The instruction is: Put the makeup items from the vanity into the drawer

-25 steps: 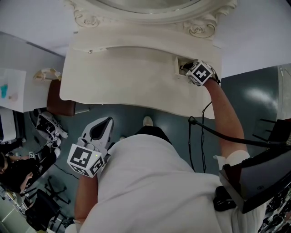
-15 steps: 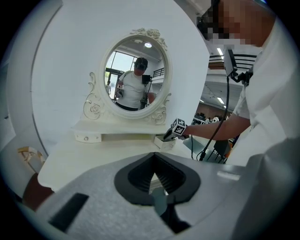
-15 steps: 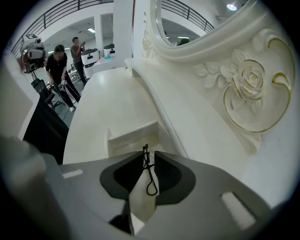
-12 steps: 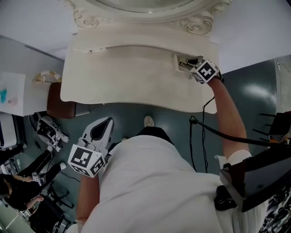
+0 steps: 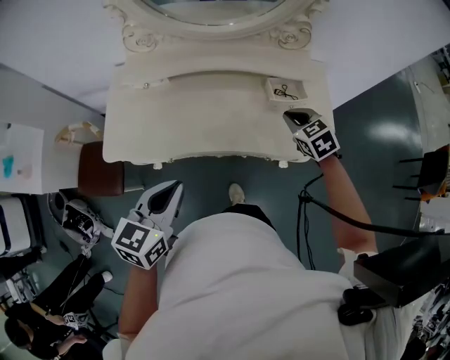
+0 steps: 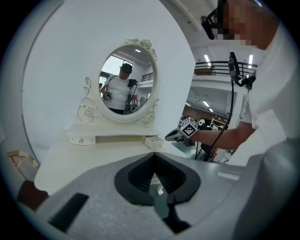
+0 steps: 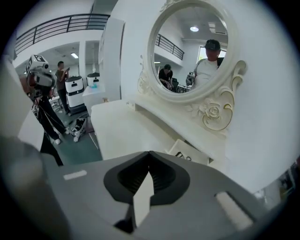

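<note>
Right fingers (image 5: 295, 117) together, drawer (image 5: 299, 87) ajar, mirror (image 5: 218, 21) behind

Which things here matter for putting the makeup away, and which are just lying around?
For the job: vanity, open small drawer, dark item in it, right gripper with jaws shut and empty.
Lying about: brown stool, shoes on the floor.
</note>
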Demonstrator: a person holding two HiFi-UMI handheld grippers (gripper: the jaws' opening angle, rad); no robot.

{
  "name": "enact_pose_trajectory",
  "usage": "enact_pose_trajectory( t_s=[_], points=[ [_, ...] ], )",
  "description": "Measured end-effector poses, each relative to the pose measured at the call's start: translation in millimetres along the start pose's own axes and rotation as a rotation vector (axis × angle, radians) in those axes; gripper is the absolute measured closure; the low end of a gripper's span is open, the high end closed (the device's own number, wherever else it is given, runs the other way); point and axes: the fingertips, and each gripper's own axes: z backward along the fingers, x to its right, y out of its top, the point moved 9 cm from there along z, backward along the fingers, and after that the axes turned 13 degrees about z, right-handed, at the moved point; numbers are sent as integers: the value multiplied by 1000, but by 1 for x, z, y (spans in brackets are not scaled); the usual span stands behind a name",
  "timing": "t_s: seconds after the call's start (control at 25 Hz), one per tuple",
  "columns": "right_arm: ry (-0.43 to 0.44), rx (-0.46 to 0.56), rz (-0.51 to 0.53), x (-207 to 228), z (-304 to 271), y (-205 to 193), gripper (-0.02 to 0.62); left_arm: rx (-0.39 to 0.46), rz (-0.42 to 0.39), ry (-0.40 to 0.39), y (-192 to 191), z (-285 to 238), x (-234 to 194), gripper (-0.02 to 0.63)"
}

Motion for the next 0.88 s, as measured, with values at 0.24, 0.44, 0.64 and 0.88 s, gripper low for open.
enact_pose_trajectory(
  t_s=[0.24, 0.44, 0.64, 0.88],
  points=[
    [6, 123, -113, -113, 54, 22, 594, -10, -17, -75, -17, 41, -4, 606],
    [0, 193, -161, -201, 89, 31, 594, -25, -54, -120, -39, 77, 2, 606],
    [21, 240, -174, -279, 108, 43, 594, -23, -74, -140, -65, 113, 2, 606],
    [34, 268, -175, -355, 131, 44, 594, -43, -75, -155, -105, 148, -1, 606]
  ],
)
